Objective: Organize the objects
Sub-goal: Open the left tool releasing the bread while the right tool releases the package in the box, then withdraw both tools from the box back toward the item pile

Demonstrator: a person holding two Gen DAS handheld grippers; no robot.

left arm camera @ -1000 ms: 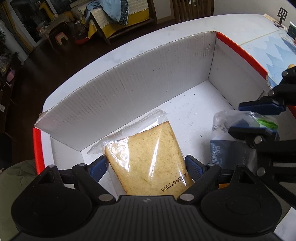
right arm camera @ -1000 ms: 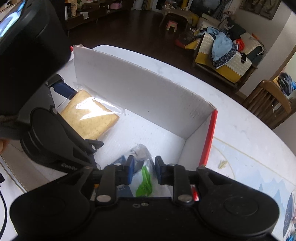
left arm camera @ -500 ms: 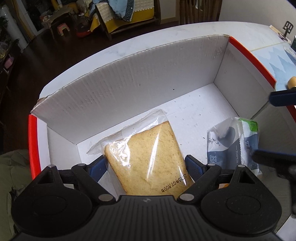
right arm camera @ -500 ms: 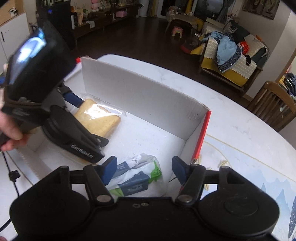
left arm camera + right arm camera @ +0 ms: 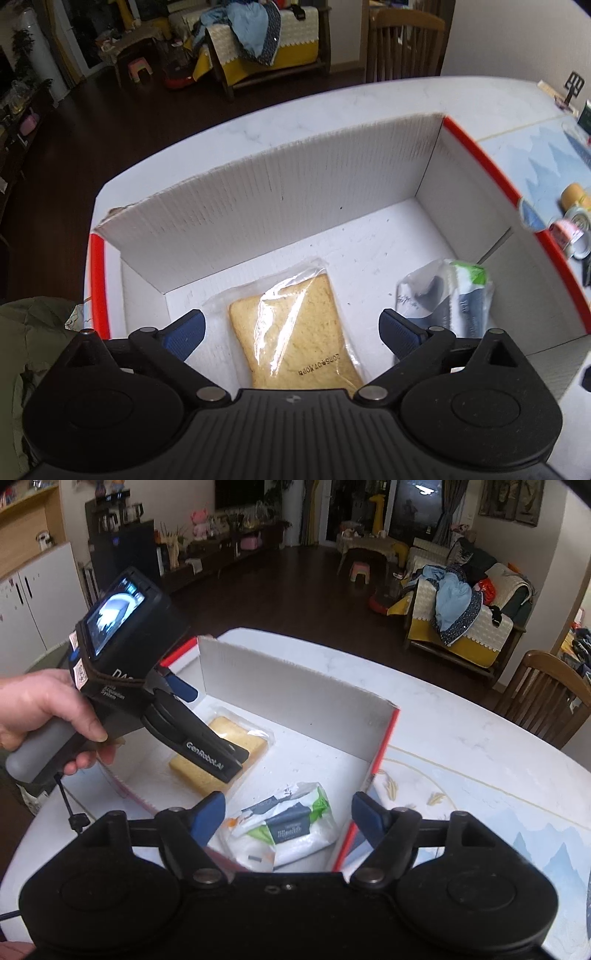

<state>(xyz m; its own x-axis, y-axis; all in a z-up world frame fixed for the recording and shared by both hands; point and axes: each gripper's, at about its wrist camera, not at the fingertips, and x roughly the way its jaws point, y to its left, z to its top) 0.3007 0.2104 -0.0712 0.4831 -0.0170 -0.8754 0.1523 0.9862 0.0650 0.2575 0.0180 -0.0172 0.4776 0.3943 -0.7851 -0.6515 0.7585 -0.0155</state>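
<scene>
A white cardboard box (image 5: 295, 192) with red edges stands open on the table. A bagged slice of bread (image 5: 295, 336) lies on its floor, and also shows in the right wrist view (image 5: 221, 753). A white, green and blue tissue pack (image 5: 454, 295) lies to its right in the box, and also shows in the right wrist view (image 5: 288, 827). My left gripper (image 5: 291, 332) is open above the bread, not touching it; it also shows in the right wrist view (image 5: 210, 723). My right gripper (image 5: 288, 812) is open and empty above the tissue pack.
Tape rolls and small items (image 5: 572, 221) lie on the patterned mat (image 5: 498, 830) to the right of the box. A wooden chair (image 5: 546, 698) stands at the table's far side. A green cloth (image 5: 33, 332) lies left of the box.
My right gripper let go of the tissue pack, opened and pulled up and back. My left gripper lifted away from the bread, which stays in the box.
</scene>
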